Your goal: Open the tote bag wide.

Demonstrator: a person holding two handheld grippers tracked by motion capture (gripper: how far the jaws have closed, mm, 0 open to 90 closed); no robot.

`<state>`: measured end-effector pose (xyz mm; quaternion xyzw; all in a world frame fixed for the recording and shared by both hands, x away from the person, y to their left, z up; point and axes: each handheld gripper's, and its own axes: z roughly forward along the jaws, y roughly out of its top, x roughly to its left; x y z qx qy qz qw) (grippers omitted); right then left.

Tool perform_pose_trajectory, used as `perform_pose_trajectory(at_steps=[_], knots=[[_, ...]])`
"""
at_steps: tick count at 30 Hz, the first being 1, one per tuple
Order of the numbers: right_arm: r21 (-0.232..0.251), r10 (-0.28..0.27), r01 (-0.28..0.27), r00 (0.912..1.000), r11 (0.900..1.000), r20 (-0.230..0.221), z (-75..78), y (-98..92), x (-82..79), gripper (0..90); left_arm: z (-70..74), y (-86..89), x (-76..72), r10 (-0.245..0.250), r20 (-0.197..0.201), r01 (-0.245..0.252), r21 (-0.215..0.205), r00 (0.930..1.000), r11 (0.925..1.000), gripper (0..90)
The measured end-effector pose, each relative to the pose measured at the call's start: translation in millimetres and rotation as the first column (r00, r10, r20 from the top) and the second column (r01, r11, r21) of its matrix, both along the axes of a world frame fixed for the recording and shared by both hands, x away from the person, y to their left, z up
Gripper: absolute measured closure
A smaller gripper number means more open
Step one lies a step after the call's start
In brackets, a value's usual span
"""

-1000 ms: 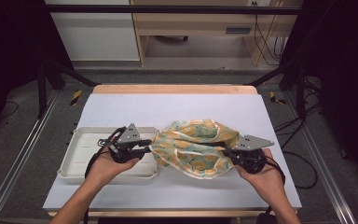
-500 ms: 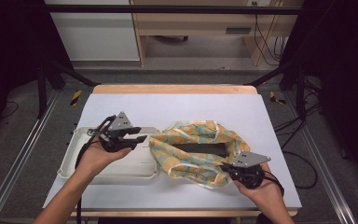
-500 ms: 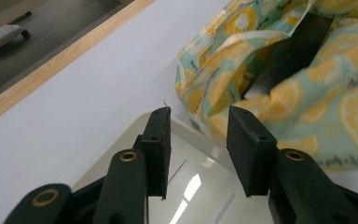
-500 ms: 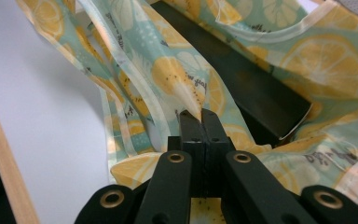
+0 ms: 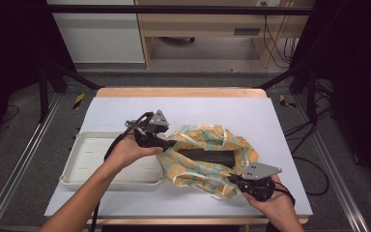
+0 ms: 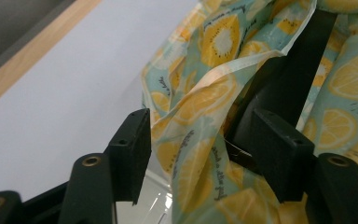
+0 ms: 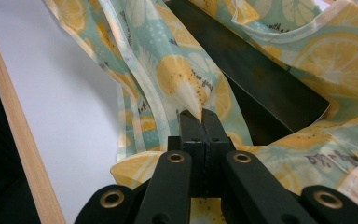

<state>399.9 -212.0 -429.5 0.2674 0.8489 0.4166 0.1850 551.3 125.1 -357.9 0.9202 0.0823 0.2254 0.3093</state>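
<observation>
right gripper [image 5: 239, 182] at the near edge, jaws clamped tight on a pinch of the lemon-print bag [image 5: 207, 159] – thin, soft, light film, likely slippery, so best taken at the hem or handle band. bag lies crumpled mid-table with a dark flat box [image 5: 207, 156] inside. farther left, left gripper [image 5: 166, 143] has just been opening – bag rim between its jaws, not pinched – beside the white tray [image 5: 84, 166].
</observation>
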Motion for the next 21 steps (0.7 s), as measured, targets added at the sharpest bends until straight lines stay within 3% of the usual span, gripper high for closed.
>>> perform_pose_trajectory(at_steps=[2,5,7,8,10,11,15,21], knots=[[0.001,0.002,-0.002,1.0000,1.000,0.002,0.5,-0.2,-1.0,90.0,-3.8,-6.6,1.9,-0.010,0.003,0.010,0.039,0.9999,0.9992,39.5],[-0.011,0.013,-0.013,0.9999,1.000,-0.001,0.9,-0.5,-3.5,90.0,-8.6,-13.8,3.4,0.002,0.002,-0.002,0.078,1.0000,0.9969,47.4],[-0.022,0.022,-0.022,0.9998,1.000,-0.005,0.7,-0.8,-5.3,90.0,-10.9,-17.3,5.2,0.011,0.001,-0.011,0.100,0.9999,0.9949,57.9],[-0.030,0.029,-0.029,0.9995,0.999,-0.009,0.4,-1.1,-6.9,90.0,-11.8,-18.9,6.8,0.016,-0.004,-0.015,0.120,0.9999,0.9927,67.9],[-0.032,0.032,-0.032,0.9994,0.999,-0.013,0.3,-1.0,-7.9,90.0,-13.8,-21.3,10.3,0.024,-0.007,-0.023,0.146,0.9997,0.9890,72.8],[-0.039,0.043,-0.044,0.9989,0.998,-0.016,0.1,-0.4,-9.7,90.0,-14.7,-22.0,14.3,0.036,-0.004,-0.034,0.167,0.9994,0.9853,83.0],[-0.048,0.052,-0.054,0.9983,0.997,-0.025,-0.9,0.9,-12.2,90.0,-12.7,-20.1,19.4,0.073,0.024,-0.076,0.151,0.9970,0.9856,88.6],[-0.069,0.084,-0.087,0.9953,0.994,-0.049,-6.5,0.5,-13.4,90.0,-3.4,-11.0,27.5,0.122,0.080,-0.129,0.086,0.9893,0.9879,90.0]])
